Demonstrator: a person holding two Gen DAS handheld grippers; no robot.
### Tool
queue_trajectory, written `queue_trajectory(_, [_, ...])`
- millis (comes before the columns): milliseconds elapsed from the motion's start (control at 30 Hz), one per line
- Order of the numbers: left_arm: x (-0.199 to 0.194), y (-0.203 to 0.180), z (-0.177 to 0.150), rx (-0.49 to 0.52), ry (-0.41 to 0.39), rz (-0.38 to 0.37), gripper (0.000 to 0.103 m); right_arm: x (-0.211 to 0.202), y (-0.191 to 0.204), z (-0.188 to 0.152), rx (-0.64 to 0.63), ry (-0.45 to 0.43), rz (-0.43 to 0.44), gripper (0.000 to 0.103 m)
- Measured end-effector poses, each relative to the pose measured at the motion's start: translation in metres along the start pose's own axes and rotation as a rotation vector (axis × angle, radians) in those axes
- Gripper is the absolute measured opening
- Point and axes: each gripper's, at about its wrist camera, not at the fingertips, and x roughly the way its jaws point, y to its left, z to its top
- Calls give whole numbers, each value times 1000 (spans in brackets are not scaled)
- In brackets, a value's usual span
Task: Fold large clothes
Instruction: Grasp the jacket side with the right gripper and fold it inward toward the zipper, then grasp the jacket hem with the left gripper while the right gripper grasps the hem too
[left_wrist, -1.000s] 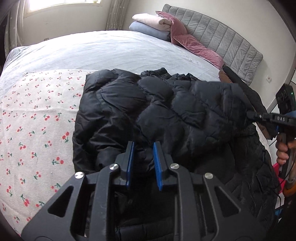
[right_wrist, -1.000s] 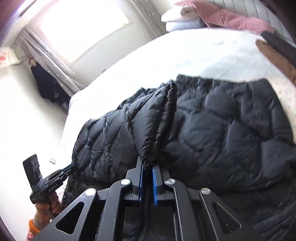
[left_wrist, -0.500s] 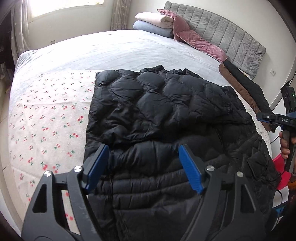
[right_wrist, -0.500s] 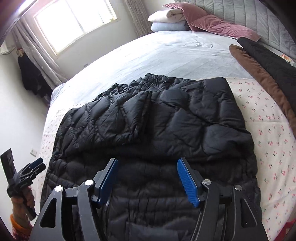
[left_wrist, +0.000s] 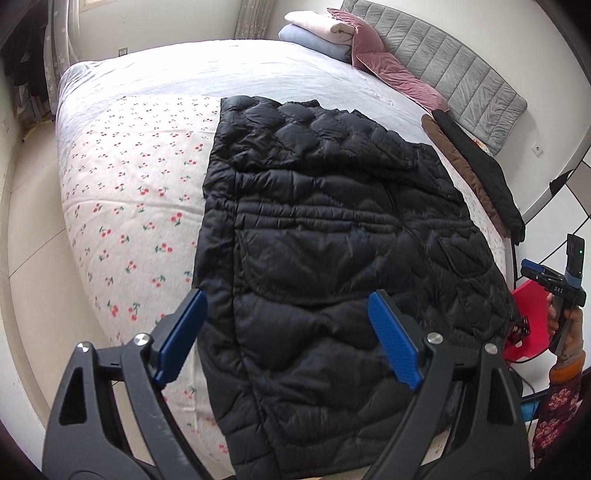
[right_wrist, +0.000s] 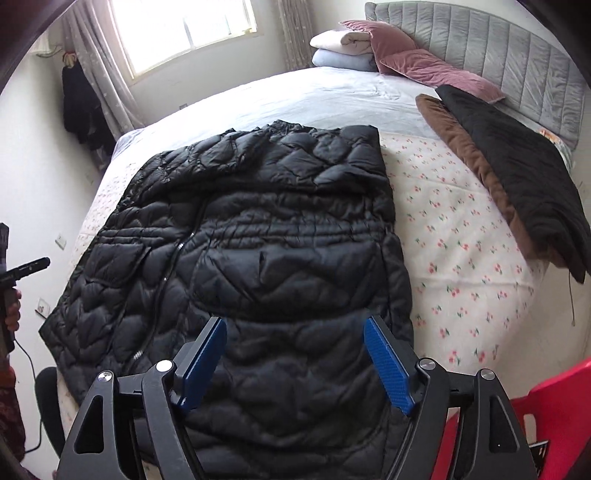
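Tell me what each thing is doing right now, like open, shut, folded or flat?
Left tool: open, holding nothing.
Right tool: open, holding nothing.
Jacket: lying flat on the bed, zipped, sleeves folded in.
Dark coat: folded, lying near the headboard.
Blankets: folded and stacked.
Pink pillow: lying against the headboard.

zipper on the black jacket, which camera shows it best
The right wrist view. There the zipper runs in plain sight down the jacket, from the chest toward the hem. In the left wrist view the zipper is only a faint dark seam.
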Motion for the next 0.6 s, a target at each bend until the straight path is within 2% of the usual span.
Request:
queue_trajectory(133, [-4, 8, -32, 31, 26, 7, 89, -2, -27, -39, 67, 10, 1, 78])
queue_trajectory(300, [-2, 29, -63, -23, 41, -11, 89, 6, -52, -75, 167, 25, 6, 78])
queue_trajectory(433, [3, 41, -77, -70, 59, -29, 89, 7, -69, -90, 219, 16, 28, 78])
queue_trajectory(533, [12, 47, -85, -114, 93, -71, 89, 8, -80, -94, 256, 17, 25, 78])
queue_trajectory(600, [17, 47, -89, -134, 112, -110, 85, 9, -83, -96, 276, 11, 46, 78])
